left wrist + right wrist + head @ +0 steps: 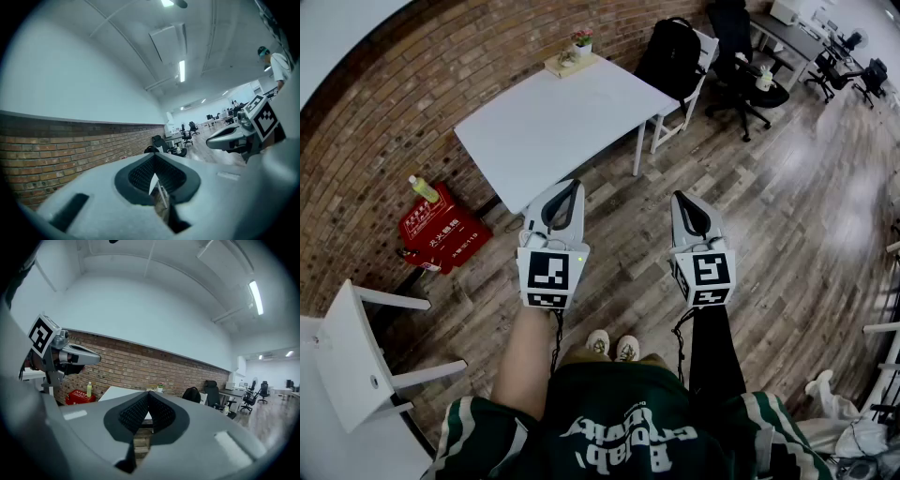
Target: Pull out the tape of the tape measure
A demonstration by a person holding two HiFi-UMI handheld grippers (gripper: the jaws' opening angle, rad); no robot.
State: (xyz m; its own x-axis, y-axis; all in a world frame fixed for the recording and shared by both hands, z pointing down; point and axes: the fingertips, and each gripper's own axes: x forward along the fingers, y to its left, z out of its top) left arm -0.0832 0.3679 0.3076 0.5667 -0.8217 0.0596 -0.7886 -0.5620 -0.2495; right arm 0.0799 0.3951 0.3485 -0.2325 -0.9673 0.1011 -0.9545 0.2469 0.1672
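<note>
None of the three views lets the tape measure be picked out, so its place cannot be told. The left gripper (569, 187) and right gripper (683, 199) are held level above the wooden floor (787, 216), each with jaws closed together on nothing. The near corner of the white table (553, 122) lies just ahead of the left gripper, and open floor spreads rightward. A white chair (352, 356) is cut off at the left edge.

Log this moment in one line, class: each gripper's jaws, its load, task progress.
left gripper: jaws shut, empty | right gripper: jaws shut, empty | tape measure: none in view | task: not begun
</note>
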